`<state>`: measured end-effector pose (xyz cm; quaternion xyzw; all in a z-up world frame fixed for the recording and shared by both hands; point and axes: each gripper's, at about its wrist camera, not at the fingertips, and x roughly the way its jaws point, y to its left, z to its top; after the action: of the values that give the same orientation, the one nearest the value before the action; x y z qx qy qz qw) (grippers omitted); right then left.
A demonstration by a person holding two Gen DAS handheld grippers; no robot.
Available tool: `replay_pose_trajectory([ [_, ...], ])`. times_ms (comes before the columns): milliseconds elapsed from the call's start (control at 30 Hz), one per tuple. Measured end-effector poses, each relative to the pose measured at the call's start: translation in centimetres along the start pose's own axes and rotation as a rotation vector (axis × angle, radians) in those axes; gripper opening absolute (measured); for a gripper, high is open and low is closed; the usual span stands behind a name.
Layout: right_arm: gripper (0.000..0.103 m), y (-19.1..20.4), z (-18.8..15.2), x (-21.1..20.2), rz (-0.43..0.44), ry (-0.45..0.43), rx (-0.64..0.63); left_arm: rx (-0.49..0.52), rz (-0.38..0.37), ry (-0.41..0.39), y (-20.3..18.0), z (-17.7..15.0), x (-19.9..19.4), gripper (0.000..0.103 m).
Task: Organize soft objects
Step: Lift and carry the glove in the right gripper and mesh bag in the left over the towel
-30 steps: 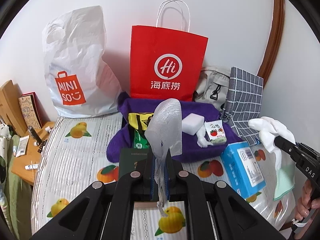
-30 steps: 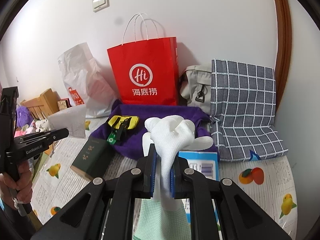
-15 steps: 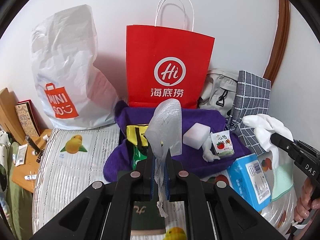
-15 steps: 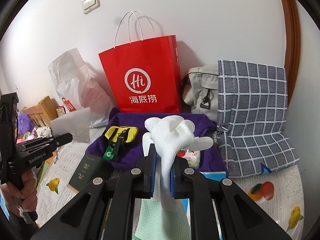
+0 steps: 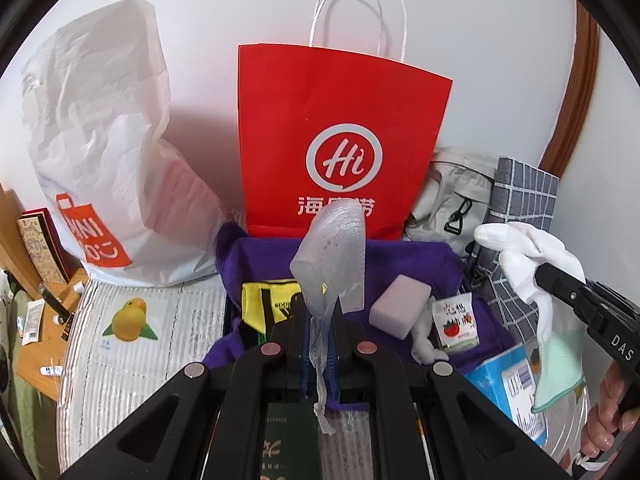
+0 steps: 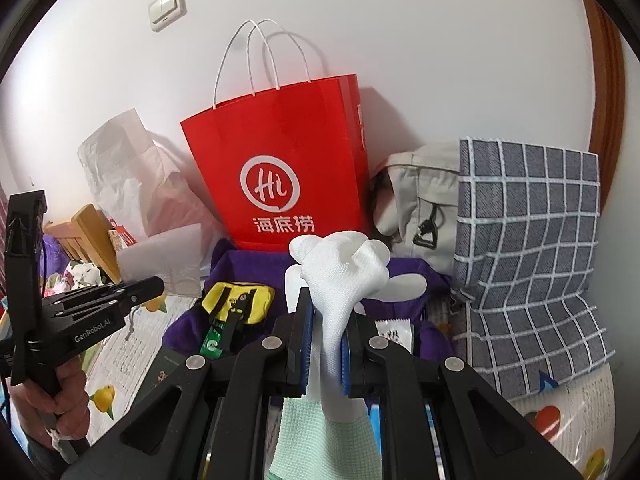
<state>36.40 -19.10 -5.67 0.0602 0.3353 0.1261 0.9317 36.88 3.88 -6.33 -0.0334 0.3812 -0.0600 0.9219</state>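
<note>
A red paper bag (image 5: 340, 140) stands upright against the wall, its inside out of view, a white plastic bag (image 5: 104, 152) slumped beside it. The left gripper (image 5: 320, 320) is clamped on a translucent mesh pouch (image 5: 332, 252); the right gripper (image 6: 326, 332) pinches a white glove (image 6: 340, 272) — both held above the purple cloth (image 5: 416, 264), which carries a sponge (image 5: 400, 306) and a sachet (image 5: 456, 326).

the left gripper (image 5: 320, 332) is clamped on a translucent mesh pouch (image 5: 332, 256) that stands up between its fingers. beyond it a purple cloth (image 5: 420, 264) carries a pale sponge block (image 5: 400, 306) and a tomato sachet (image 5: 458, 322). a red paper bag (image 5: 340, 120) stands against the far wall. at right, the right gripper (image 5: 560, 276) pinches a white glove (image 5: 528, 256).
</note>
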Motion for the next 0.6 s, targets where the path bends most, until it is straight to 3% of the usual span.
replay_pose_trajectory([
  [400, 0.012, -1.1, 1.5, 3.6, 0.023, -0.008, -0.013, -0.039, 0.006, -0.003, 1.2, 1.8, 3.4, 0.008],
  [600, 0.012, -2.3, 0.9, 7.0, 0.029, 0.060, 0.013, -0.060, 0.002, 0.060, 1.9, 1.4, 6.2, 0.008],
])
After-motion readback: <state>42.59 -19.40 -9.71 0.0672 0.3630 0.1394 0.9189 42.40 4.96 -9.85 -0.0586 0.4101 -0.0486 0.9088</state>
